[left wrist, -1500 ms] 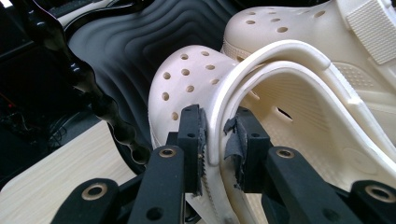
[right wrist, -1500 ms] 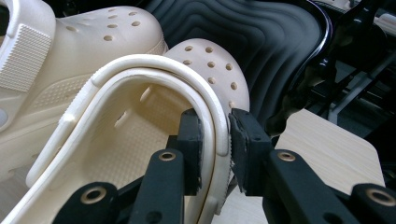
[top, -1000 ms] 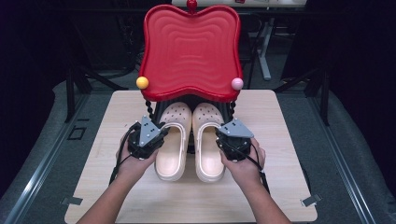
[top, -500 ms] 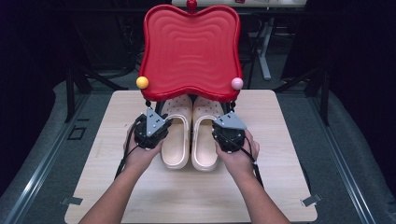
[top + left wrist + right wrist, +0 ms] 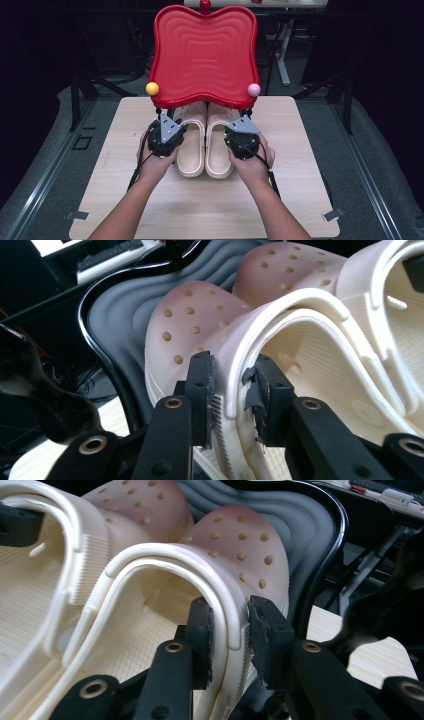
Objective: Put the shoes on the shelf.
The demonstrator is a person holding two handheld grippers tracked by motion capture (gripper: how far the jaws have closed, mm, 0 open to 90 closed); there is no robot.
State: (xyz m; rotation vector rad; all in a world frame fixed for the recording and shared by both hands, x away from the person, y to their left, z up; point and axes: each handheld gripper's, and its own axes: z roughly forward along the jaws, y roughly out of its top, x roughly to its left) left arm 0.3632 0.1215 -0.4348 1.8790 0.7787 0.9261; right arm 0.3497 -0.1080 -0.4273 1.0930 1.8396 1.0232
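Note:
Two cream clogs with holed toes lie side by side on the wooden table (image 5: 300,150). The toes of the left clog (image 5: 191,145) and the right clog (image 5: 219,145) sit under a red wavy-edged panel (image 5: 205,50). My left gripper (image 5: 172,122) straddles the left clog's outer side wall (image 5: 225,355), and its jaws have just been opening; the pads stand beside the wall without pinching it. My right gripper (image 5: 239,122) straddles the right clog's outer wall (image 5: 227,597) in the same way, and its jaws have also just been opening. The panel hides both toes from above.
The red panel carries a yellow ball (image 5: 152,88) at its left corner and a pink ball (image 5: 254,90) at its right. Its dark underside (image 5: 115,310) hangs close over the toes. Black stands and a dark floor surround the table.
Both hands and the clogs have slid away from the person, so the toes lie further under the red panel. Both hands now sit closer to the panel's front edge.

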